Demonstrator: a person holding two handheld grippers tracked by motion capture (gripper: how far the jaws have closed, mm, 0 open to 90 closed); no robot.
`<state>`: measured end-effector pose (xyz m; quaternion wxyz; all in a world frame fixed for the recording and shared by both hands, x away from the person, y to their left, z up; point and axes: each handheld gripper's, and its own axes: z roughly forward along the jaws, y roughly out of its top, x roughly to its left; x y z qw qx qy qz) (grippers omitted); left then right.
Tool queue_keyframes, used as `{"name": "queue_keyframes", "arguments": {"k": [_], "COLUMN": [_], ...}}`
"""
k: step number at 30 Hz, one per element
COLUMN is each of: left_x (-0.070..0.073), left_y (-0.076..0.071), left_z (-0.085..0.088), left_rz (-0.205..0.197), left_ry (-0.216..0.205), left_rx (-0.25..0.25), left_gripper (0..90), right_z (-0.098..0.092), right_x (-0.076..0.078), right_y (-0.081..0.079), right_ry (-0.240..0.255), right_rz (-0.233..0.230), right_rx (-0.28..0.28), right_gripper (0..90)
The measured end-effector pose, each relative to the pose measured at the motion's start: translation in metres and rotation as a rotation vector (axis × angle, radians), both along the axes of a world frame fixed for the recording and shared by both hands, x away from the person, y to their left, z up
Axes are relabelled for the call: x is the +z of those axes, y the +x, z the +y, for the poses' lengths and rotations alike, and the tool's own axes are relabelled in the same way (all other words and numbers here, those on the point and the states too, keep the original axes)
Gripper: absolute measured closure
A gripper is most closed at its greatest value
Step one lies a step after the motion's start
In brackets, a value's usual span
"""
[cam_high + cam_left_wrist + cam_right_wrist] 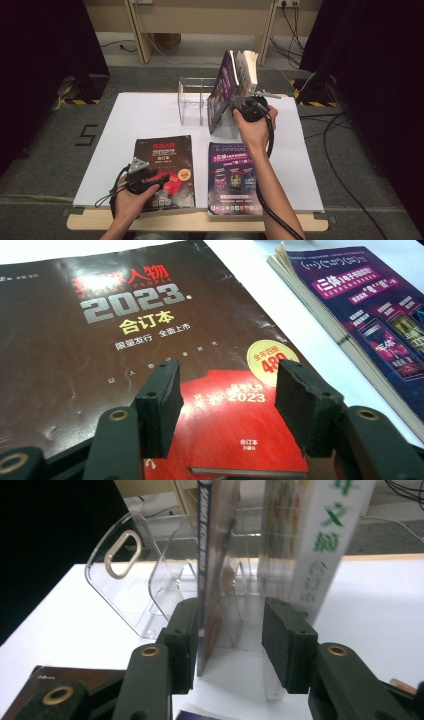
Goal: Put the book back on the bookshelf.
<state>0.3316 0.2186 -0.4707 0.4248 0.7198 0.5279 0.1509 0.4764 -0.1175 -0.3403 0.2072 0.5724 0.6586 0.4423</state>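
Table under white board carries the scene: a clear acrylic rack with dividers stands at the far side, two magazines lie flat near the person, and two more stand in the rack. In the rack's right end a purple-covered magazine leans toward the left, with a white-spined volume just beside it. The right gripper sits at the purple magazine's lower near edge; in the right gripper view its jaws are parted, the spine lying against the left pad while the right pad stands clear of it, so the magazine looks released rather than clamped. Judged from that, the step in hand is letting go after slotting, and doing it well means drawing the gripper straight back along the spine without dragging the cover, and checking first that the magazine rests on the divider and will not slide. Nearer the person, the dark 2023 magazine lies flat at left and a second purple magazine flat beside it, apart. The left gripper hovers low over the dark cover, its jaws wide apart with nothing between the pads.
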Motion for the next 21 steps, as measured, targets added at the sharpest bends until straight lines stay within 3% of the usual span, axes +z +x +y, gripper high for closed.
{"name": "queue_keyframes", "arguments": {"k": [21], "left_x": [0.005], "left_y": [0.006], "left_z": [-0.012], "left_rz": [-0.006], "left_ry": [-0.018], "left_rx": [-0.036], "left_gripper": [43.7], "right_z": [-0.024], "right_x": [-0.027], "right_y": [-0.012], "right_ry": [-0.009], "right_rz": [0.09], "right_rx": [-0.01], "right_gripper": [59.3]}}
